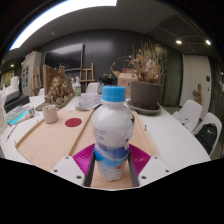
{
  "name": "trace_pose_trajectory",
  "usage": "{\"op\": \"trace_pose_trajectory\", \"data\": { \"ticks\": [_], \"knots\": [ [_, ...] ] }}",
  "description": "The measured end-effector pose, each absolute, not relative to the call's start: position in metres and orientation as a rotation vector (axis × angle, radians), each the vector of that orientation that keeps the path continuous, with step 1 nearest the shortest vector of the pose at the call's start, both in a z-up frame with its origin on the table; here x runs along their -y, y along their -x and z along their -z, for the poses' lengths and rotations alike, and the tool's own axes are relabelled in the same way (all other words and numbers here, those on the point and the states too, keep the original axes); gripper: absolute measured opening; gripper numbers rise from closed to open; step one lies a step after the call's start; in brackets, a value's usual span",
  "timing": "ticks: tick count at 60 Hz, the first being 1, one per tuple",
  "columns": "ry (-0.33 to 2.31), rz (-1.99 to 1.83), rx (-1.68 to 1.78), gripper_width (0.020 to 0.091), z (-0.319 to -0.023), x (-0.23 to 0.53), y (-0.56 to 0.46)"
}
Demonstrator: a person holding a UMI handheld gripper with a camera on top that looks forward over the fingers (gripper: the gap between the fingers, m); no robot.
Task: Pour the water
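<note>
I see water bottle (112, 135), blue cap, upright between my gripper (112, 160) fingers; pink pads (84, 157) press both sides. Cup (50, 114), red coaster (73, 122) far left on table (55, 140).

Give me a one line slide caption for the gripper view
Gripper fingers flank an upright capped water bottle on a wooden table, a cup beyond.

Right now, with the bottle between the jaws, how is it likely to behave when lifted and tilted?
The bottle looks like thin clear plastic, so it would probably flex under a hard squeeze. It is tall and narrow, so likely tippy if nudged near its blue cap. How full it is cannot be told. The gripper has its pads at both sides of it.
</note>
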State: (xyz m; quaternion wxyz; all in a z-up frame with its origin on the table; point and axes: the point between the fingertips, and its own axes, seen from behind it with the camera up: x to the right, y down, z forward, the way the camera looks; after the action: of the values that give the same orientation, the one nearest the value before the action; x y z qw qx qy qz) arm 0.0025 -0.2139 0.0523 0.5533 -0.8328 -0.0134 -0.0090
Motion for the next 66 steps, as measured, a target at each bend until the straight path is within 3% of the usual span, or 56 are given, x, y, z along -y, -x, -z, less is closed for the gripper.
{"op": "trace_pose_trajectory", "data": {
  "ticks": [15,28,36,54,60,66],
  "knots": [
    [1.939,0.043,0.042,0.0349,-0.054,0.211,-0.002],
    [1.959,0.108,0.038,0.0347,-0.061,0.209,-0.002],
    [1.939,0.189,0.036,0.0348,-0.096,0.196,-0.003],
    [1.768,0.737,0.342,0.0348,-0.212,0.093,0.041],
    [1.684,0.910,0.506,0.0348,-0.231,0.051,0.081],
    [1.597,1.060,0.697,0.0347,-0.225,0.012,0.126]
  ]
}}
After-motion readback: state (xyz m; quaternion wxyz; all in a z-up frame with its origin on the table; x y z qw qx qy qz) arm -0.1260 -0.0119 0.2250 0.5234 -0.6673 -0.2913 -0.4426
